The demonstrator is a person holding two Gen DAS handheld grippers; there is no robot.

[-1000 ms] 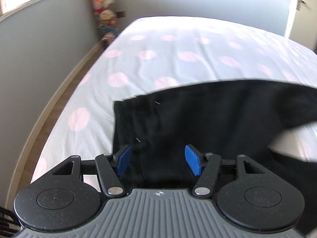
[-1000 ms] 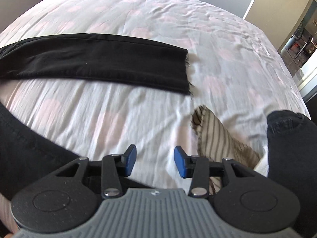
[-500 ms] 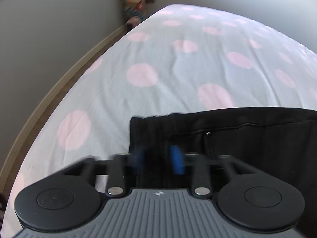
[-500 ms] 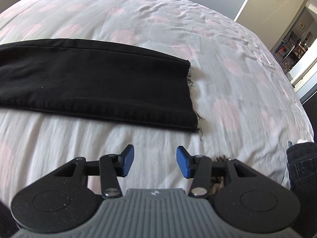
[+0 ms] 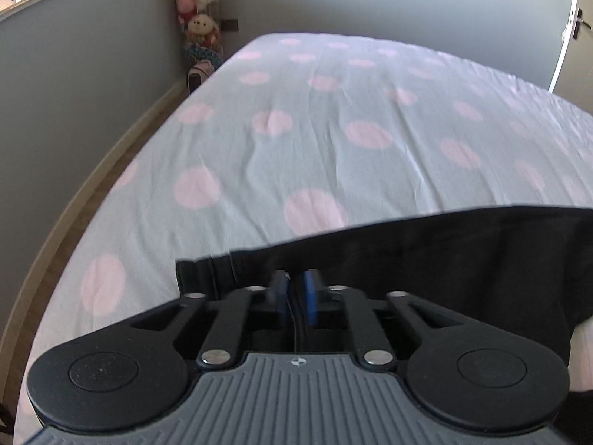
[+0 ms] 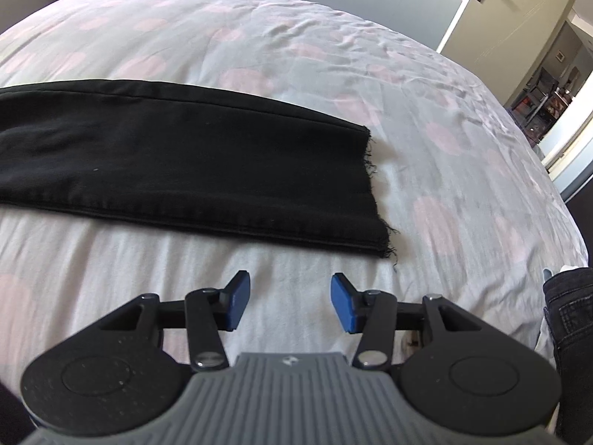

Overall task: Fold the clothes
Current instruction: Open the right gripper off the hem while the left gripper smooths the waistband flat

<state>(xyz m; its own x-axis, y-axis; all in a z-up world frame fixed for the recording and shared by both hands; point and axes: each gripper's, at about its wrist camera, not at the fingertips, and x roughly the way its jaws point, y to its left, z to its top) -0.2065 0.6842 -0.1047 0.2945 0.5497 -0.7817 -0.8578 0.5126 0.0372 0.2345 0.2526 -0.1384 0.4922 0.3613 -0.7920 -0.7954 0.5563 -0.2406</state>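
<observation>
Black trousers (image 5: 444,259) lie flat across the pink-dotted bed sheet (image 5: 333,129). In the left wrist view my left gripper (image 5: 294,296) sits at the waistband corner. Its blue pads stand close together with a fold of black cloth pinched between them, and its jaws are beginning to open. In the right wrist view the trousers' leg (image 6: 185,170) ends in a frayed hem (image 6: 374,200). My right gripper (image 6: 289,300) hovers over bare sheet just in front of that hem. It is open, with nothing between its fingers.
Plush toys (image 5: 196,18) hang in the far corner by the grey wall, left of the bed. A dark denim garment (image 6: 570,315) lies at the bed's right edge. An open door (image 6: 481,0) is beyond the bed on the right.
My left gripper went from wide open over the trousers to pinched on the waistband corner. My right gripper moved closer to the leg hem, and the striped cloth left view.
</observation>
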